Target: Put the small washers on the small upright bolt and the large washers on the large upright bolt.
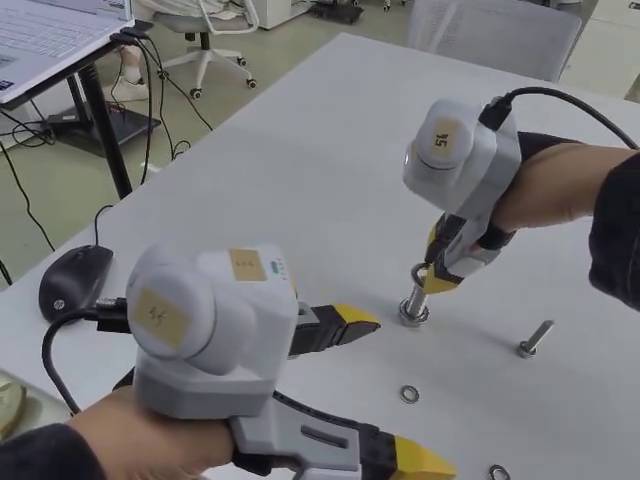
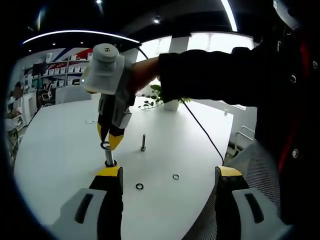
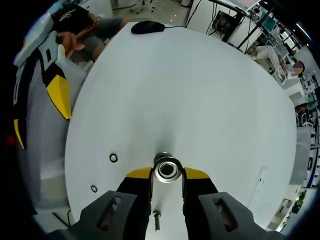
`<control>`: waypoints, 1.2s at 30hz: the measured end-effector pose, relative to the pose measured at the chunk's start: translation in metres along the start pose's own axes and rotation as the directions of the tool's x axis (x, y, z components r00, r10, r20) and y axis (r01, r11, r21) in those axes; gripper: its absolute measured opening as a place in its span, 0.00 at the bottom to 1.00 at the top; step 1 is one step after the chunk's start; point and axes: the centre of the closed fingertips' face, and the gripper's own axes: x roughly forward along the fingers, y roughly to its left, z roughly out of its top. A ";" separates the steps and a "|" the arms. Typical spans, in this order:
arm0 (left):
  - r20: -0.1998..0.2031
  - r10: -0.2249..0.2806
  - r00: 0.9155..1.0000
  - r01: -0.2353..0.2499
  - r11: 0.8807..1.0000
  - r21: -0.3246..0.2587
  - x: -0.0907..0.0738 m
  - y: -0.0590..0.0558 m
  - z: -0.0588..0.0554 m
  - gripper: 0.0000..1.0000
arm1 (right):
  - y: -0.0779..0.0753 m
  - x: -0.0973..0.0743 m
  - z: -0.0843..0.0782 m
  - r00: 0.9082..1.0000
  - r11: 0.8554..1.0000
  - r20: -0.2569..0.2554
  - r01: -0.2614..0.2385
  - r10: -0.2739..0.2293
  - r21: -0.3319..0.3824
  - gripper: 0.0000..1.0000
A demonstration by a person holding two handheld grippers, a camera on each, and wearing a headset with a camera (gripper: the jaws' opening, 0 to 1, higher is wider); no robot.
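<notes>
My right gripper (image 1: 437, 282) (image 3: 167, 174) is shut on a large washer (image 1: 419, 272) (image 3: 167, 168), which it holds at the top of the large upright bolt (image 1: 413, 306) (image 2: 109, 160). To that bolt's right stands the small upright bolt (image 1: 533, 340) (image 2: 143, 142) (image 3: 157, 220). Two loose washers (image 1: 409, 393) (image 1: 498, 472) lie flat on the white table nearer me; the left gripper view has them as washers (image 2: 139, 186) (image 2: 176, 176) between the jaws. My left gripper (image 1: 385, 392) (image 2: 168, 172) is open, with nothing in it, low at the near side.
A black mouse (image 1: 75, 280) with its cable rests at the table's left edge (image 1: 200, 130). A laptop (image 1: 40, 35) sits on a stand beyond that edge. An office chair (image 1: 205, 25) and a mesh chair (image 1: 495, 35) stand on the far side.
</notes>
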 end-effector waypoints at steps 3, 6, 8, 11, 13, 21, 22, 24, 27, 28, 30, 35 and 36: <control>-0.001 0.000 1.000 0.000 1.000 -0.002 0.000 0.000 -0.001 0.74 | 0.000 0.002 -0.002 1.000 1.000 -0.007 -0.006 0.006 0.000 0.23; -0.002 -0.001 1.000 0.001 1.000 -0.003 0.000 0.000 -0.001 0.74 | -0.001 0.004 -0.003 1.000 1.000 -0.012 -0.010 0.010 0.001 0.23; -0.003 -0.002 1.000 0.002 1.000 -0.004 0.000 0.000 -0.001 0.74 | -0.001 0.005 -0.003 1.000 1.000 -0.015 -0.011 0.011 0.002 0.23; -0.002 -0.001 1.000 0.001 1.000 -0.005 0.001 0.000 -0.001 0.74 | -0.001 0.006 -0.002 1.000 1.000 -0.015 -0.014 0.014 0.000 0.23; -0.002 -0.002 1.000 0.002 1.000 -0.006 0.001 0.001 -0.001 0.74 | -0.001 0.008 -0.003 1.000 1.000 -0.019 -0.018 0.018 0.000 0.23; -0.002 0.001 1.000 -0.001 1.000 -0.007 0.001 0.002 -0.002 0.74 | -0.002 0.017 -0.004 0.999 1.000 -0.029 -0.027 0.027 0.000 0.23; -0.002 0.001 1.000 -0.001 1.000 -0.007 0.001 0.002 -0.002 0.74 | -0.002 0.017 -0.004 0.999 1.000 -0.029 -0.029 0.029 0.000 0.23; -0.003 0.003 1.000 -0.003 1.000 -0.007 0.000 0.002 -0.002 0.74 | -0.002 0.019 -0.005 0.999 1.000 -0.030 -0.030 0.030 0.000 0.23; -0.003 0.004 1.000 -0.004 1.000 -0.007 0.001 0.003 -0.002 0.74 | -0.003 0.023 -0.007 0.999 0.999 -0.032 -0.033 0.033 0.002 0.23; -0.004 0.003 1.000 -0.003 1.000 -0.008 0.001 0.002 -0.002 0.74 | -0.003 0.025 -0.008 0.999 0.999 -0.033 -0.034 0.034 0.004 0.23; -0.005 0.003 1.000 -0.003 1.000 -0.008 0.001 0.002 -0.002 0.74 | -0.003 0.028 -0.008 0.999 0.999 -0.032 -0.038 0.038 0.006 0.23; -0.007 0.005 1.000 -0.005 1.000 -0.011 0.001 0.003 -0.003 0.74 | -0.004 0.037 -0.009 0.999 0.999 -0.035 -0.040 0.040 0.007 0.23; -0.007 0.006 1.000 -0.006 1.000 -0.012 0.001 0.003 -0.003 0.74 | -0.002 0.038 -0.009 0.998 0.999 -0.037 -0.042 0.042 0.007 0.24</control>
